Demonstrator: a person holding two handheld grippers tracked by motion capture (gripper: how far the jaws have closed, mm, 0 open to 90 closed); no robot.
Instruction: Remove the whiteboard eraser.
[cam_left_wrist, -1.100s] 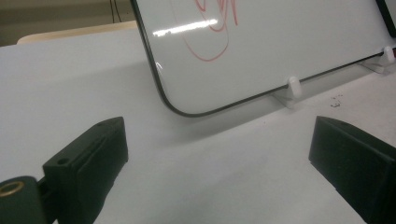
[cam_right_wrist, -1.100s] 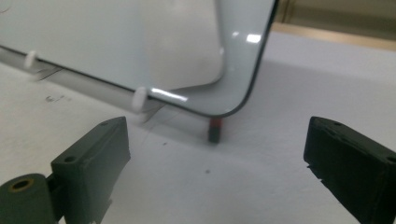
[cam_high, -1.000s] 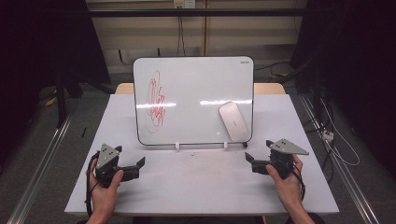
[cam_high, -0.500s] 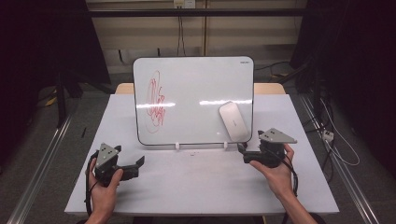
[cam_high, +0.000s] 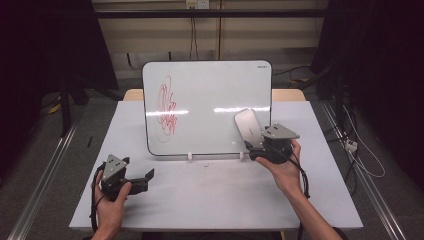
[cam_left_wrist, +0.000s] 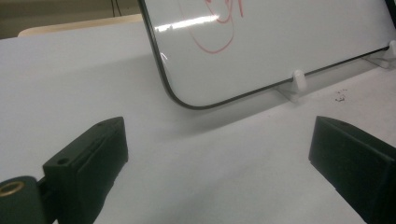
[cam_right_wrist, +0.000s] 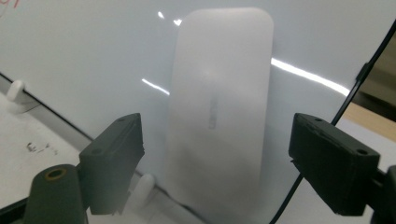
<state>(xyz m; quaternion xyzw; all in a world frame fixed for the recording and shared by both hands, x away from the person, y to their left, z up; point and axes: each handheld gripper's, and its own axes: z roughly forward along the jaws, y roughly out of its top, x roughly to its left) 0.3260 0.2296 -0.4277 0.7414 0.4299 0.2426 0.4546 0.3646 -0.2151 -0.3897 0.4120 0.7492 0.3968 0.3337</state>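
- Since a second ago our right gripper (cam_high: 256, 148) has travelled forward from the near right of the table (cam_high: 320, 200) toward the whiteboard, while our left gripper (cam_high: 142, 178) has stayed put at about seven o'clock on the tabletop.
- We take the eraser (cam_right_wrist: 219, 112) as the thing in hand: a pale, rounded slab stuck flat on the whiteboard (cam_high: 210, 95), low on the board's right part (about five o'clock on its face).
- Its long axis runs nearly up the board, tilted slightly; in the right gripper view it rises toward twelve o'clock straight between our jaws.
- Those right jaws stand wide apart and hold nothing, one on each side of the eraser's lower half, wider than the slab and not yet touching it.
- We judge the right hand far nearer; closing across the eraser's short width looks like the coming move.
- Our left jaws are likewise spread and empty, pointing toward the board's lower left corner.
- Farther out, the red scribble (cam_high: 167, 106) sits at nine o'clock on the board, well apart from the eraser.
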